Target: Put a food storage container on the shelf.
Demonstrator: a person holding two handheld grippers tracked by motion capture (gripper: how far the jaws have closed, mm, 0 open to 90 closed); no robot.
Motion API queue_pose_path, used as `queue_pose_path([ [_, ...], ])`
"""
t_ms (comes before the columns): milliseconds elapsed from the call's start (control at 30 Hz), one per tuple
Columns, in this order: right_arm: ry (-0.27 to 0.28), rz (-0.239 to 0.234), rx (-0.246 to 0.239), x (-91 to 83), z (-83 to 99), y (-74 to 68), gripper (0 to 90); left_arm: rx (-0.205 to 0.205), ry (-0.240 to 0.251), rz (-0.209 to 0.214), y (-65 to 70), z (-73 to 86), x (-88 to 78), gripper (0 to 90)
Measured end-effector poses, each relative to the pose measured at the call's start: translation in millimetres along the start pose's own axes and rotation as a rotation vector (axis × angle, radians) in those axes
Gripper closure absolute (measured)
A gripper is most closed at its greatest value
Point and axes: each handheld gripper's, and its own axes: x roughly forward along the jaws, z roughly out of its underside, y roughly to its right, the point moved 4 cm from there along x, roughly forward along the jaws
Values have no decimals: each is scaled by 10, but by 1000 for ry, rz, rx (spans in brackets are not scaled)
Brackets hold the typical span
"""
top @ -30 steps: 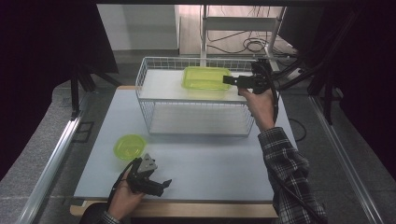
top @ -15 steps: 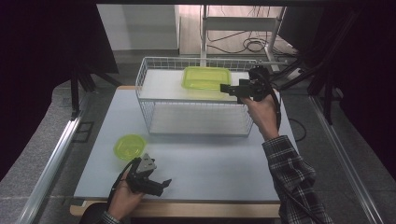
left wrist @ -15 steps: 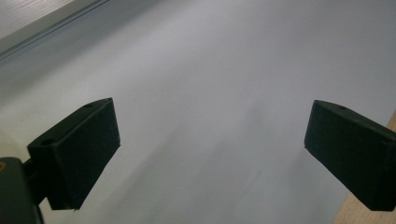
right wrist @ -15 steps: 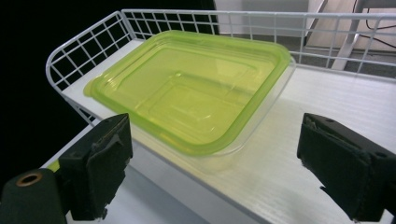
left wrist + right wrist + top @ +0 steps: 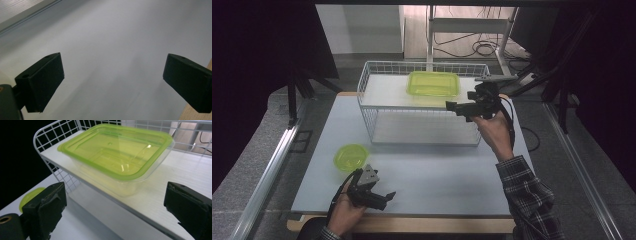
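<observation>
R claw [image 5: 457, 107] was wide open with nothing held, poised just off the near edge of the rack's upper shelf [image 5: 384, 92] and aimed at the green-lidded container [image 5: 433, 83]. In the right gripper view that container [image 5: 117, 157] sat flat on the white shelf board, inside the wire rack [image 5: 368, 117], its near corner between my two jaws but not touched. L claw [image 5: 382, 196] was also fully open and empty, low over the bare worktop [image 5: 437, 170] near the front edge, well apart from the small round green lid [image 5: 350, 156]. Judgement: step in hand was approach for a grasp on the container. To do it well I needed to go in level w/ the shelf, bracket one short wall below the lid rim, and close gently, since thin plastic would likely flex or slide. Risk: jaw snagging the shelf wire. L claw should stay clear.
</observation>
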Motion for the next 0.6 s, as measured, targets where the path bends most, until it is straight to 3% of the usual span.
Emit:
queue_pose_path([
  [300, -20, 4, -38, -36, 155, -109, 16, 3, 2, 0, 9, 0, 7, 31],
  [600, -46, -6, -55, -32, 406, -120, 11, 5, 4, 1, 6, 0, 6, 30],
])
